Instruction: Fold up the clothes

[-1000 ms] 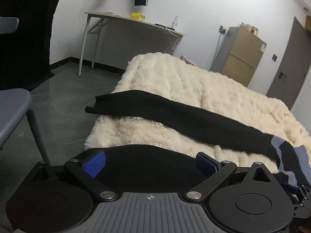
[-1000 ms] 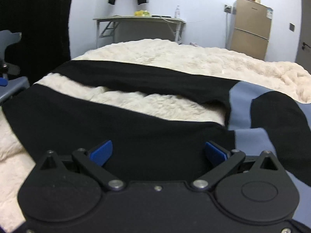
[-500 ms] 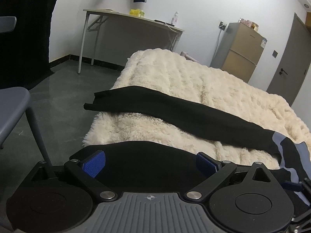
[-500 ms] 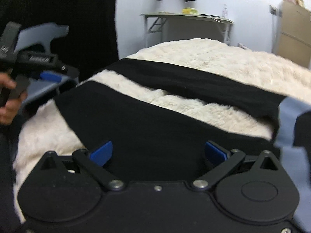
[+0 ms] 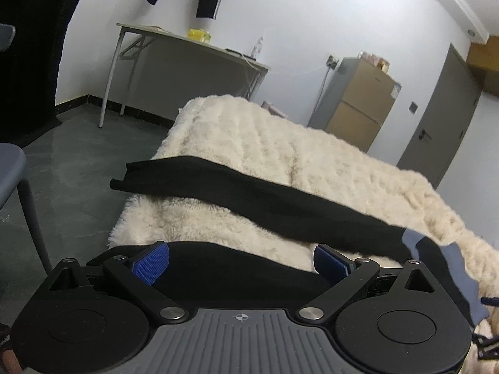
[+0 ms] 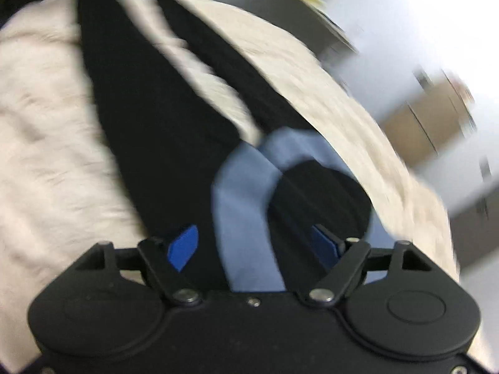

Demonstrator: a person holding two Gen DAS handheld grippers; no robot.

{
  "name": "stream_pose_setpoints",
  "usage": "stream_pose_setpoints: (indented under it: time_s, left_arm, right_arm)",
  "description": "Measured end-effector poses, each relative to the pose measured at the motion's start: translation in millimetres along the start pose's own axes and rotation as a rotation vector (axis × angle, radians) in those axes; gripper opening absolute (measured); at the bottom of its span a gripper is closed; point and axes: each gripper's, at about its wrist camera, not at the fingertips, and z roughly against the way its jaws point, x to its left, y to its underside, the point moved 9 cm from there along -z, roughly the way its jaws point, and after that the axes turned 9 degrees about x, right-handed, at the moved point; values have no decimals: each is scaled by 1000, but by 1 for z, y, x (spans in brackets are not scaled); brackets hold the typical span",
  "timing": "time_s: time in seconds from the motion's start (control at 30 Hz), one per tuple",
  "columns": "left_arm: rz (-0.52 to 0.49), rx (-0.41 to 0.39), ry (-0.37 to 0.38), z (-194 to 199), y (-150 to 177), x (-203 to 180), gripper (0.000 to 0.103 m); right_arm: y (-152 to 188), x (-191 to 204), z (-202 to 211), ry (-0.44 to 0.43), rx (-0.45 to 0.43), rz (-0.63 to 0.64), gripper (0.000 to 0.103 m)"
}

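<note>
Black-and-blue trousers [image 6: 174, 131] lay lengthwise across cream fleece bed [image 5: 249, 143], waist end directly under right gripper [image 6: 255, 246], fingers closing, nothing pinched; left gripper [image 5: 241, 263] wide, empty over hem.

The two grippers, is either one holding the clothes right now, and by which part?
Nothing is held. The left gripper stands open over the black trousers. The right gripper is closing above the blue waist part, fingers not yet pressing it.

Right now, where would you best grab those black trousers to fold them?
Probably by the far leg's hem, coming from the bed's foot end: that cuff overhangs the fluffy blanket's edge, so a finger can slip beneath it.
</note>
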Motion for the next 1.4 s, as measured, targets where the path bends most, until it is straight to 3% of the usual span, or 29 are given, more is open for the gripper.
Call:
stream_pose_setpoints:
  time_s: [0.13,0.3,0.37,0.43,0.5,0.67,0.8,0.9,0.93,0.97,1.13,1.2,1.23,1.27,1.3,1.37,1.4]
  left_arm:
    - [49,-27,13,8,-4,7,98]
    - [111,-60,32,20,-7,16,98]
    - [150,-78,47,24,-9,21,98]
    - [176,-83,54,25,-10,25,98]
    - [194,-85,57,25,-10,28,98]
    - [209,-84,64,24,-12,31,98]
    - [210,-76,61,21,-12,32,98]
    - [211,-87,61,25,-12,32,98]
    - [216,-90,62,26,-11,33,98]
    - [221,-91,64,27,-11,34,98]
    - [252,-100,80,27,-12,39,98]
    - [261,-91,85,24,-12,40,98]
    - [258,-84,82,23,-11,39,98]
    - [256,-79,81,23,-11,39,98]
    - [250,-77,80,23,-11,38,98]
    - [221,-73,76,24,-10,34,98]
    - [210,-70,76,24,-10,31,98]
  right_arm:
    - [-37,-8,-31,-22,7,-174,38]
    - [-76,32,-61,-44,2,-112,38]
    - [-72,43,-72,-68,53,-75,38]
    - [-66,61,-83,-112,122,12,31]
    - [-75,57,-76,-106,89,34,32]
    - [-110,17,-66,-71,25,-111,36]
    - [-122,24,-94,-46,65,-110,41]
    - [-119,40,-126,-42,138,-112,40]
    - [-119,39,-131,-44,151,-131,27]
    - [-120,39,-136,-45,163,-152,2]
    - [-133,2,-102,-124,89,-318,3]
    - [-137,-4,-97,-168,82,-328,15]
    - [-137,-3,-94,-260,94,-322,28]
    - [-137,-3,-92,-284,91,-314,45]
    - [-135,-6,-81,-307,69,-274,50]
    - [-131,-14,-61,-253,1,-176,66]
    - [-125,-17,-54,-228,-14,-130,69]
